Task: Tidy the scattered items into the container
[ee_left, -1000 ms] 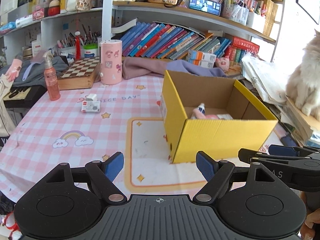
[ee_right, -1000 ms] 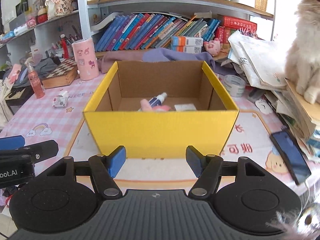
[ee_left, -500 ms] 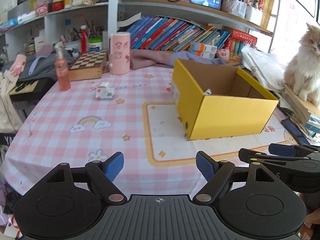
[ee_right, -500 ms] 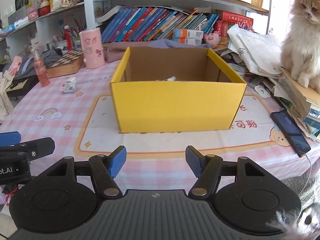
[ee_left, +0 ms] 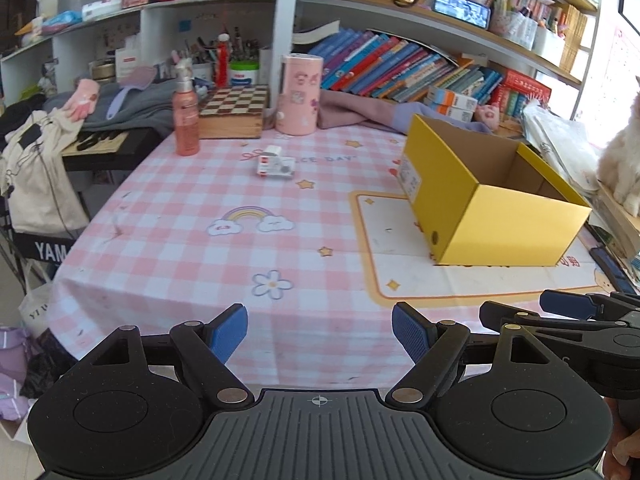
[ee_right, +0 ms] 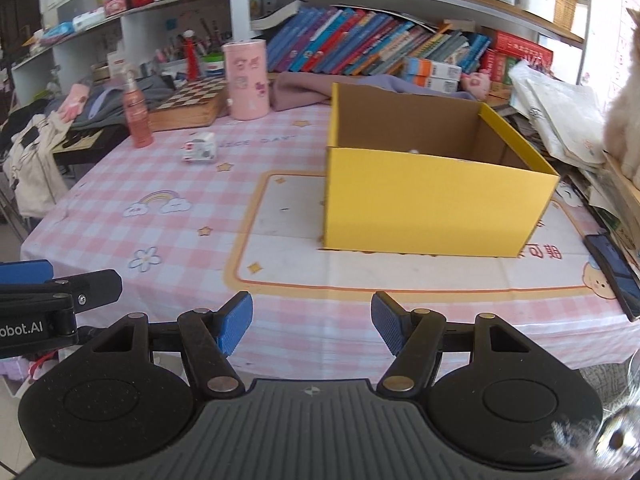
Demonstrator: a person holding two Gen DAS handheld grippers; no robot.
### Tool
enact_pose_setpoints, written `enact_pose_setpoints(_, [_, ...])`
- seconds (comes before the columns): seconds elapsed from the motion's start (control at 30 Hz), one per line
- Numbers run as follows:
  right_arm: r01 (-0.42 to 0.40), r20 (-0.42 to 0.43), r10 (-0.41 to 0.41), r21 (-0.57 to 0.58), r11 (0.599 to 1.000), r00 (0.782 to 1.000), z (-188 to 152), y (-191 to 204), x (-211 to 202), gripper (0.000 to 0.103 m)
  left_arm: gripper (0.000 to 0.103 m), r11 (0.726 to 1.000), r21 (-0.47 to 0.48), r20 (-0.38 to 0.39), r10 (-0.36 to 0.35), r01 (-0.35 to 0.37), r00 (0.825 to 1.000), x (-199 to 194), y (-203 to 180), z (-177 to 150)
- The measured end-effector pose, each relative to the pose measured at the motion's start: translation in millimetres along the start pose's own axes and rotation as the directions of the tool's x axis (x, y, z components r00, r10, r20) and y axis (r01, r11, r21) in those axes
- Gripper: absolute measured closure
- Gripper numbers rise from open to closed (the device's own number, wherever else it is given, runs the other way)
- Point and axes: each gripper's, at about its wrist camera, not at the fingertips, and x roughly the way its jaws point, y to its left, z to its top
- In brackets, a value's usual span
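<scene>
A yellow cardboard box (ee_left: 496,216) (ee_right: 432,208) stands open on the pink checked tablecloth, at the right of the table; its contents are hidden behind its walls. A small white packet (ee_left: 275,165) (ee_right: 201,149) lies on the cloth at the far left of the box. A pink spray bottle (ee_left: 185,114) (ee_right: 137,114) stands further back left. My left gripper (ee_left: 320,334) is open and empty at the table's near edge. My right gripper (ee_right: 312,324) is open and empty, also back at the near edge, in front of the box.
A pink canister (ee_left: 299,96), a chessboard box (ee_left: 234,110) and purple cloth (ee_left: 352,112) sit at the back, under bookshelves. A phone (ee_right: 612,272) lies at the right edge. A cat (ee_left: 624,160) sits on paper stacks at the right. A keyboard (ee_left: 100,146) stands left.
Both grippers have pulled back from the box toward the table's near edge and stayed open. The box looks smaller and its contents have dropped out of sight.
</scene>
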Motion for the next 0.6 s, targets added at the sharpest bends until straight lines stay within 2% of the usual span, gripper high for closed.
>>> enact_pose_setpoints(0.6, [-0.092,0.013,0.094,-0.085,0.992,0.996,15.2,49.1,8.6,0.04,0.021,0.992,-0.081,0.046,0.103,-0.099,0.994,-14.0,50.4,1.6])
